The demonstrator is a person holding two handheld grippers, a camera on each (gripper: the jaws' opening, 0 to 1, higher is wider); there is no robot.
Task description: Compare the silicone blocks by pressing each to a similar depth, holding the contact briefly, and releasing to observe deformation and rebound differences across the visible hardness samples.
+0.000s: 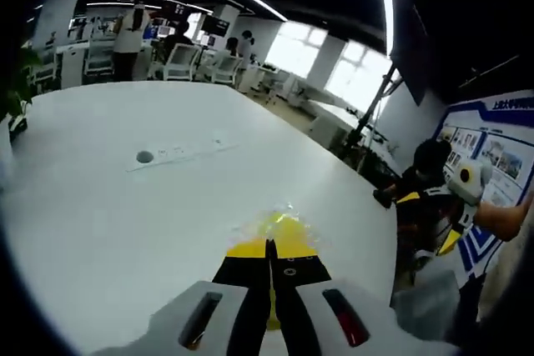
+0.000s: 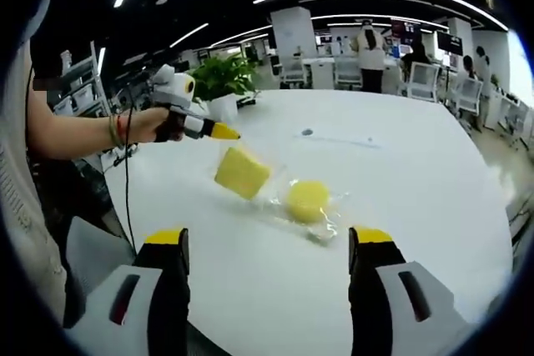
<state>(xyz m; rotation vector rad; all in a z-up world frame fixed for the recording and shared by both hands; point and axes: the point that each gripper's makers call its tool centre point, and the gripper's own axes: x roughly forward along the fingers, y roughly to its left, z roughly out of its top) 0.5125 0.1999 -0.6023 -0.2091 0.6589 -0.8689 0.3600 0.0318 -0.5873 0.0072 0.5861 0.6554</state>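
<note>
Two yellow silicone blocks lie in clear wrapping on the white table [image 2: 417, 206]. One is a square block [image 2: 242, 172], the other a round block [image 2: 307, 200] to its right. My right gripper [image 2: 269, 241] is open and stands well short of both, with nothing between its jaws. My left gripper [image 2: 232, 133], held in a person's hand, comes in from the left with its yellow tips just above the square block. In the left gripper view its jaws [image 1: 269, 245] are shut, and a wrapped yellow block [image 1: 285, 229] lies just beyond the tips. The right gripper [image 1: 406, 221] shows at the table's right edge.
A small round grommet [image 1: 145, 157] and a faint strip sit mid-table. A potted plant [image 2: 221, 77] stands at the far corner. Chairs, desks and people [image 2: 370, 43] are beyond the table. A poster wall [image 1: 492, 147] is behind the person's arm [image 2: 71, 131].
</note>
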